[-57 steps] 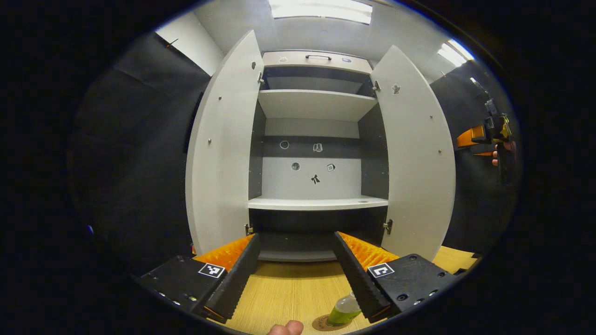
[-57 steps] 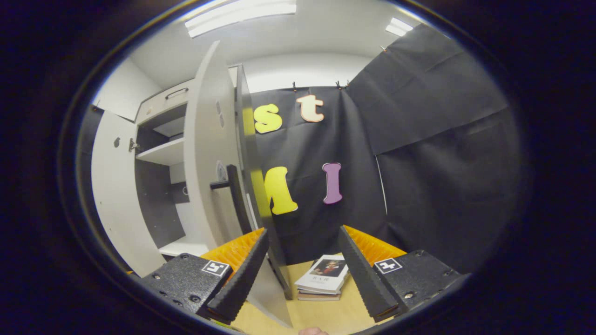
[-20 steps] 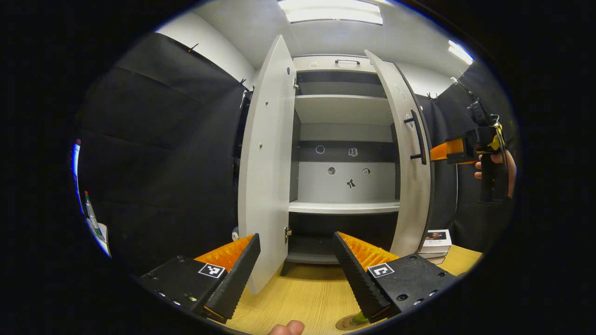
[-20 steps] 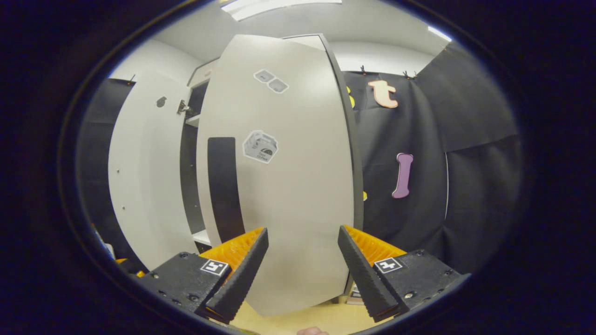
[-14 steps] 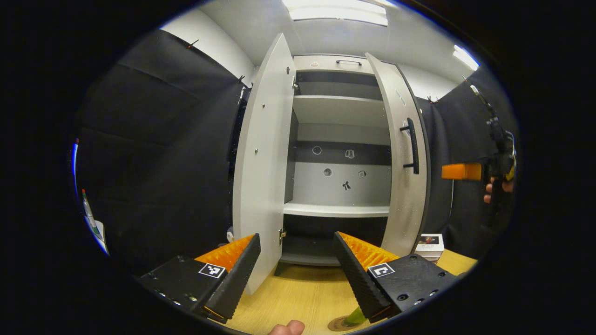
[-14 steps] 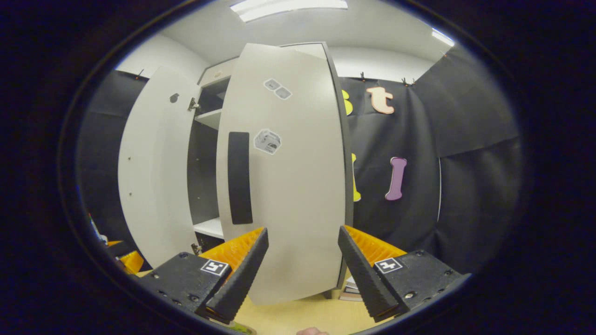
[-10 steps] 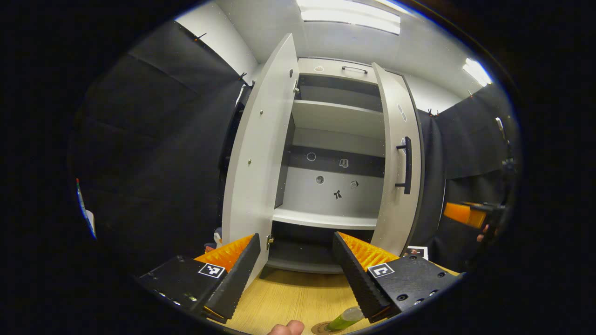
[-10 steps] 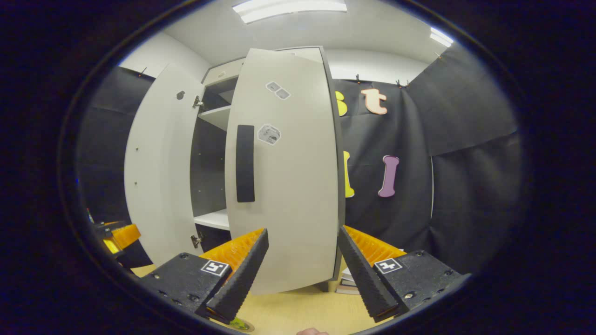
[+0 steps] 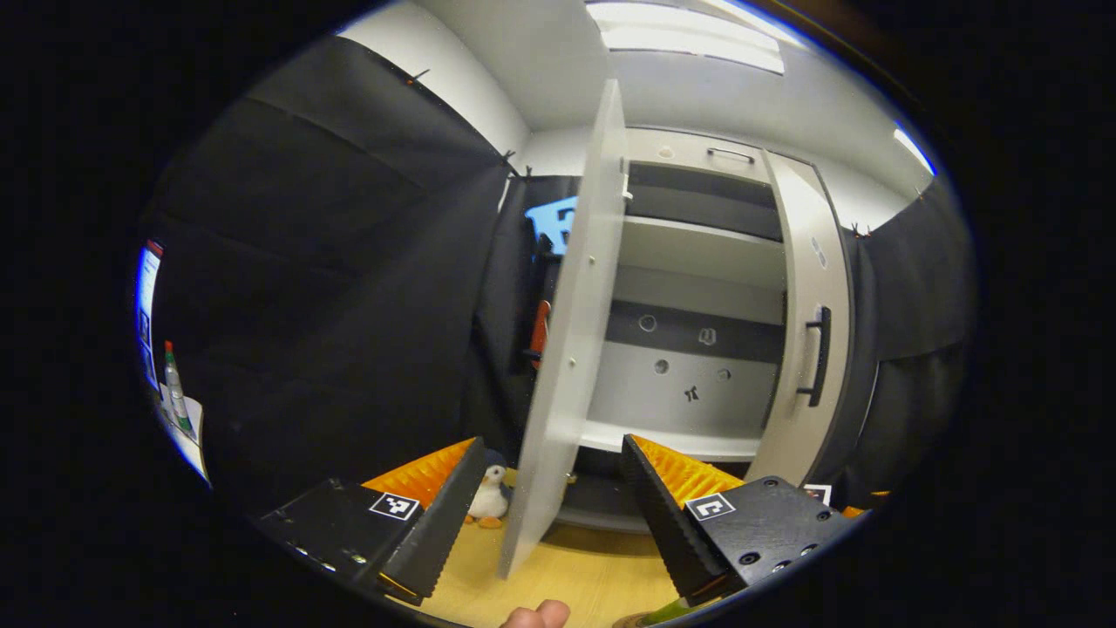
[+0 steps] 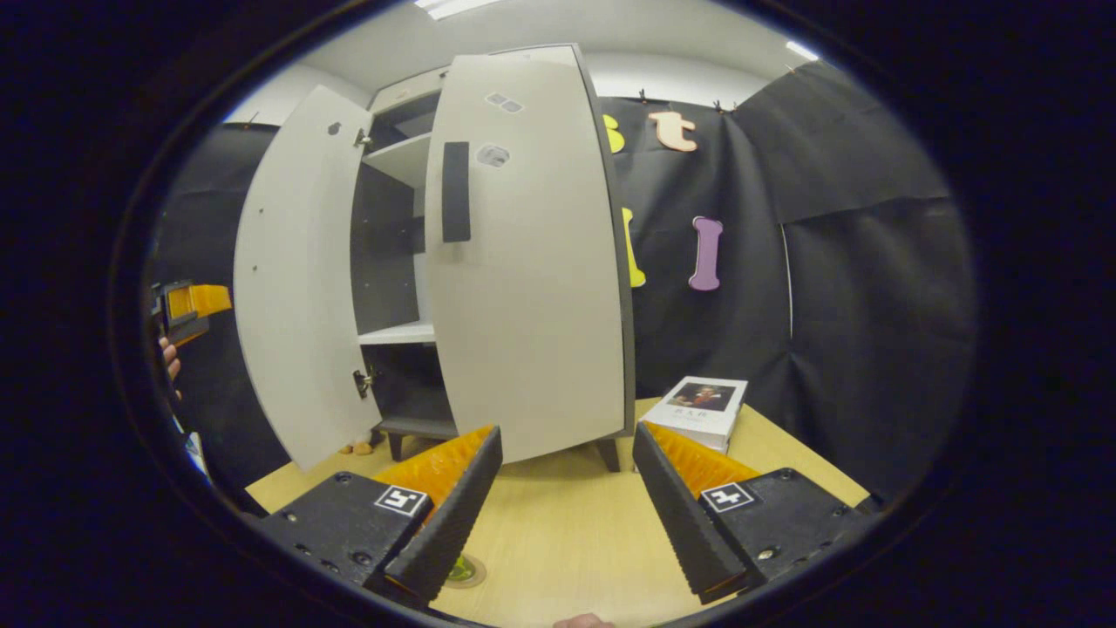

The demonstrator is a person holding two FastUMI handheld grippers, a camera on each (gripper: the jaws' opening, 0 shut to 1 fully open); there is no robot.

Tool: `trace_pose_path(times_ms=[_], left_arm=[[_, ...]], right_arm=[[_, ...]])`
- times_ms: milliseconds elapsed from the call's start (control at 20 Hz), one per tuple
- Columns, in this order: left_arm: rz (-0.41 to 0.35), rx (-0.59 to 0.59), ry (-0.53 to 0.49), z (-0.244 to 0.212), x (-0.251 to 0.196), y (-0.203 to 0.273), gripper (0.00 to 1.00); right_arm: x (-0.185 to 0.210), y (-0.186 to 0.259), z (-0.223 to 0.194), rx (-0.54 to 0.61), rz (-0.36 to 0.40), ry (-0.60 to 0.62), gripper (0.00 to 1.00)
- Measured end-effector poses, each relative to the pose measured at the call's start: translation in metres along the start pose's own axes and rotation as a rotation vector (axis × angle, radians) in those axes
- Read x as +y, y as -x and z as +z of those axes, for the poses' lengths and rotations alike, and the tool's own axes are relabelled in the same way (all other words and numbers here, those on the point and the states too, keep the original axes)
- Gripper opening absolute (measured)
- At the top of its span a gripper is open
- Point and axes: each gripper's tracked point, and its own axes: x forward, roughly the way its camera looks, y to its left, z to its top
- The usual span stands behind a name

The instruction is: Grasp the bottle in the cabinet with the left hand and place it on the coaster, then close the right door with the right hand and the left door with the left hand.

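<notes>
The left gripper point(image 9: 551, 515) hangs with jaws spread and empty, facing the left door's point(image 9: 567, 349) leading edge; a toy penguin point(image 9: 490, 494) stands behind it. The right gripper point(image 10: 567, 515), also wide and empty, hovers over the table point(image 10: 567, 532) before the nearly shut right door point(image 10: 532, 288), books point(image 10: 704, 408) beside. The bottle point(image 10: 459, 570) sits on its coaster point(image 10: 475, 576).

A staged recording booth rather than a lived-in room. Black cloth point(image 10: 863, 262) hangs clipped along white walls on both sides, under ceiling strip lights point(image 9: 689, 35). Ahead of the tongs, a small grey-and-white cabinet point(image 9: 697, 288) with stickers on its back panel stands on a pale wooden tabletop point(image 10: 558, 523). Props lie beside it: a stack of books point(image 10: 702, 406) at its right, a toy penguin point(image 9: 490, 495) at its left.
</notes>
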Motion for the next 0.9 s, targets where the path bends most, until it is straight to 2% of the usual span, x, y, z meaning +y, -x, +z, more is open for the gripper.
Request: trace_pose_path(times_ms=[150, 200, 250, 350, 400, 450, 500, 650, 750, 800, 850, 900], left_arm=[[0.130, -0.066, 0.002, 0.036, 0.062, -0.025, 0.95], [0.149, -0.077, 0.015, 0.045, 0.073, -0.034, 0.95], [0.146, -0.088, 0.019, 0.050, 0.079, -0.046, 0.95], [0.158, -0.078, 0.001, 0.049, 0.091, -0.069, 0.95], [0.165, -0.061, -0.007, 0.043, 0.092, -0.079, 0.95], [0.163, -0.048, -0.011, 0.041, 0.090, -0.088, 0.90], [0.153, -0.035, -0.015, 0.038, 0.084, -0.091, 0.95], [0.111, -0.030, -0.041, 0.035, 0.072, -0.095, 0.95], [0.142, -0.059, -0.081, 0.039, 0.069, -0.092, 0.94], [0.157, -0.072, -0.094, 0.038, 0.066, -0.092, 0.94], [0.165, -0.076, -0.097, 0.037, 0.063, -0.092, 0.94], [0.160, -0.074, -0.096, 0.037, 0.059, -0.091, 0.94]], right_arm=[[-0.005, -0.001, 0.004, -0.006, -0.008, 0.004, 0.99], [-0.007, -0.001, 0.006, -0.008, -0.010, 0.006, 0.99], [-0.010, -0.002, 0.006, -0.009, -0.015, 0.004, 0.94], [-0.014, -0.001, 0.007, -0.004, -0.020, -0.008, 0.95], [-0.017, -0.001, 0.008, -0.003, -0.024, -0.014, 0.95], [-0.021, 0.000, 0.008, -0.002, -0.031, -0.017, 0.99], [-0.025, 0.001, 0.009, -0.001, -0.039, -0.019, 0.95], [-0.036, 0.003, 0.008, -0.002, -0.057, -0.027, 0.95], [-0.043, 0.005, 0.005, 0.002, -0.070, -0.030, 0.95], [-0.045, 0.006, 0.004, 0.006, -0.073, -0.031, 0.99], [-0.046, 0.008, 0.004, 0.007, -0.074, -0.031, 0.94], [-0.047, 0.009, 0.004, 0.005, -0.074, -0.029, 0.95]])
